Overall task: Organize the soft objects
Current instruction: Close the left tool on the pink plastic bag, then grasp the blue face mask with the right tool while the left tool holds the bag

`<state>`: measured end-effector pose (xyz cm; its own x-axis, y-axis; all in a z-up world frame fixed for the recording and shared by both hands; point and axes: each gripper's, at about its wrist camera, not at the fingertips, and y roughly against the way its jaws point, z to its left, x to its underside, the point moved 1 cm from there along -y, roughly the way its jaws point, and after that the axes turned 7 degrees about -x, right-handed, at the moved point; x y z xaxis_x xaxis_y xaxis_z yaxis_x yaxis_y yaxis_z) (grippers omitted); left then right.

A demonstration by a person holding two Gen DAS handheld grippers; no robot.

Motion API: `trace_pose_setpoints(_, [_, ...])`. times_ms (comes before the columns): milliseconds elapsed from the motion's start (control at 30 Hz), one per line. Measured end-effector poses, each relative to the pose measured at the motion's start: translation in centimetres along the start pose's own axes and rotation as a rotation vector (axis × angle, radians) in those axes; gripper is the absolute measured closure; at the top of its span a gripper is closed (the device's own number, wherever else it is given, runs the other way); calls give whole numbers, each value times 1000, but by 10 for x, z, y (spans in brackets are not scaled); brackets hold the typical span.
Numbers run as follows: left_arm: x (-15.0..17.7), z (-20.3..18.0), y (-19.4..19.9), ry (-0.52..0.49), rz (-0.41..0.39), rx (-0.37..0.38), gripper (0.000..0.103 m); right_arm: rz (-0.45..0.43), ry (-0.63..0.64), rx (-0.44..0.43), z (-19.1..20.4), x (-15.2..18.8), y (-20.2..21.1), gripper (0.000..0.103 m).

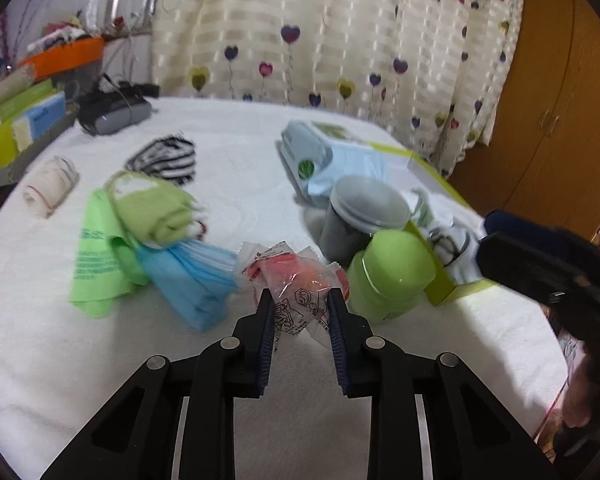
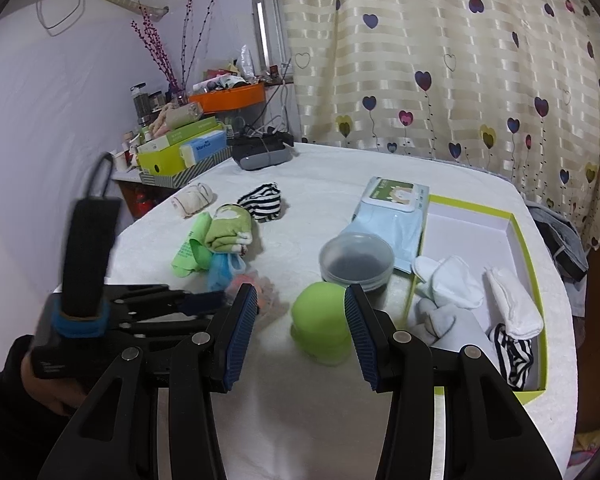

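Left gripper: pads pressed on either side of a crinkled clear packet with red contents, held just above the white tablecloth. Beyond its left finger: blue folded cloth, green plastic bag, green rolled sock, striped sock. Beyond its right finger: green lidded jar, grey tub, wet-wipes pack.

Right gripper: jaws apart, empty, the green lidded jar just ahead between the fingertips. To its right: green-rimmed box holding white socks.

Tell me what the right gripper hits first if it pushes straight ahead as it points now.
Probably the green lidded container: it sits straight ahead of the open right gripper, with the grey tub behind it. Exact depth is unclear.
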<state>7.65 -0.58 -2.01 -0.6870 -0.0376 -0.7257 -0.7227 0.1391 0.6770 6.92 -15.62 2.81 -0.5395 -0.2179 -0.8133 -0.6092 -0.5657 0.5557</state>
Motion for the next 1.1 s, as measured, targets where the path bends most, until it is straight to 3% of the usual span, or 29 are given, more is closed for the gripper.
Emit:
trace_pose_setpoints(467, [-3, 78, 34, 152, -90, -120, 79, 93, 65, -93, 41, -10, -57, 56])
trace_pose_setpoints(767, [-1, 113, 23, 215, -84, -126, 79, 211, 71, -114, 53, -13, -120, 56])
trace_pose_setpoints(1100, [0, 132, 11, 244, -69, -112, 79, 300, 120, -77, 61, -8, -163, 56])
